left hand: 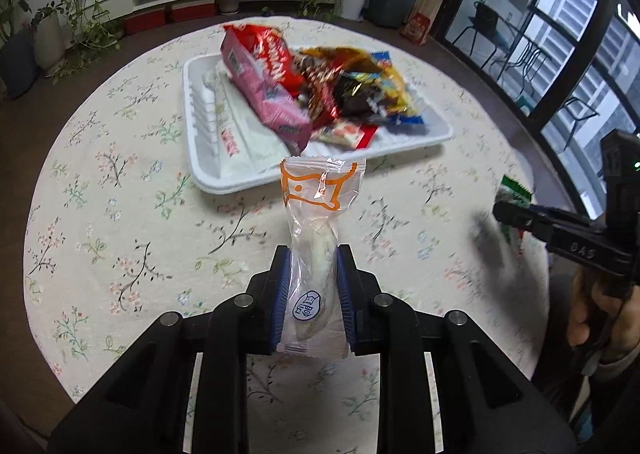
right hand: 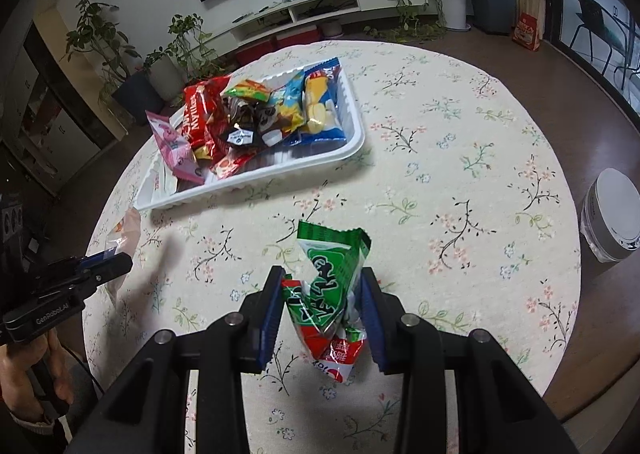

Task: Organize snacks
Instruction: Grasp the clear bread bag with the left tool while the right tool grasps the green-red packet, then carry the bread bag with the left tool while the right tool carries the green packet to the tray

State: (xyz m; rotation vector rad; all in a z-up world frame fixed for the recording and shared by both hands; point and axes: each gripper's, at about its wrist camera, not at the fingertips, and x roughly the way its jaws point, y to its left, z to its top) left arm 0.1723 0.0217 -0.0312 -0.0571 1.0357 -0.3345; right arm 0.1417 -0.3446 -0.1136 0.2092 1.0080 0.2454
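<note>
My left gripper [left hand: 311, 254] is shut on a clear snack packet with orange print [left hand: 318, 206], held above the table in front of the white tray [left hand: 200, 158]. The tray holds several snack bags, among them a pink pack [left hand: 260, 82] and a red bag [right hand: 202, 118]. My right gripper [right hand: 322, 274] is shut on a green and red snack packet [right hand: 330, 286], held above the table short of the tray [right hand: 256, 182]. The right gripper also shows in the left wrist view [left hand: 504, 210], and the left gripper in the right wrist view [right hand: 120, 262].
The round table has a floral cloth [right hand: 460, 174]. A white lidded bin [right hand: 612, 214] stands on the floor at the right. Potted plants [right hand: 100, 46] and a low TV cabinet [right hand: 320, 10] stand along the far wall.
</note>
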